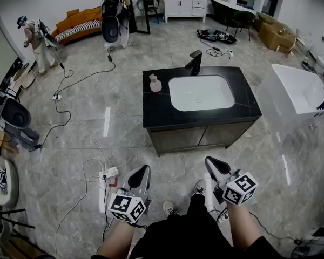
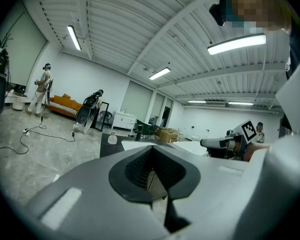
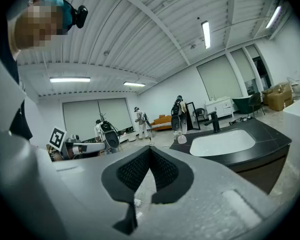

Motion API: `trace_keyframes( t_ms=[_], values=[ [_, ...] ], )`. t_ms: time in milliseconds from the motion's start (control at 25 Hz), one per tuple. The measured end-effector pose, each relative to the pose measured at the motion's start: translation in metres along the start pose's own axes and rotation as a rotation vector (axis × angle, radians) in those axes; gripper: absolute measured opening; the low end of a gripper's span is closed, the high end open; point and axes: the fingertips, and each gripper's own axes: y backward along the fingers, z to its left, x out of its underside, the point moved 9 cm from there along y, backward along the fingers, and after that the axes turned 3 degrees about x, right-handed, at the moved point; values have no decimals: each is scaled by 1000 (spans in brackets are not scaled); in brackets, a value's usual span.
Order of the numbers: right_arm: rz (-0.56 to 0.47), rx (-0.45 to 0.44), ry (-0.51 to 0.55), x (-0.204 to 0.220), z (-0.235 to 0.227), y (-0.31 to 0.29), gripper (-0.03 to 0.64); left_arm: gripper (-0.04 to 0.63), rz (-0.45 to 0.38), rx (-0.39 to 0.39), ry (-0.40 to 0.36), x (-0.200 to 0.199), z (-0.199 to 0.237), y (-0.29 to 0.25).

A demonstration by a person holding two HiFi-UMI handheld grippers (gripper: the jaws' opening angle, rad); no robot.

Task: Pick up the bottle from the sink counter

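A small pale pink bottle (image 1: 155, 83) stands upright on the black sink counter (image 1: 157, 109), left of the white basin (image 1: 200, 92) and near the black faucet (image 1: 194, 62). It also shows far off as a bottle (image 2: 112, 138) in the left gripper view and a bottle (image 3: 181, 139) in the right gripper view. My left gripper (image 1: 144, 170) and right gripper (image 1: 210, 161) are held low over the floor, well in front of the counter. Both are shut with nothing between the jaws.
A power strip (image 1: 109, 172) and cables (image 1: 70, 80) lie on the tiled floor to the left. A white bathtub (image 1: 297, 93) stands right of the counter. Two people (image 1: 35, 39) with equipment stand at the far left. An orange sofa (image 1: 78, 23) is at the back.
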Motion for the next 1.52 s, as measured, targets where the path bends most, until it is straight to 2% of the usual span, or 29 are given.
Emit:
trace_keyframes(
  t_ms=[920,1240,1520],
  values=[
    [6,-51,29,-1,3,-7,1,2,31,-4,1,4,0,-3],
    [-5,-58,20,-6,-8,-10,0,3,43,8,-18,-1,-5,-14],
    [-12,-69,1,-13,-27,-16,0,3,35,-17,-21,-7,-6,-27]
  ],
)
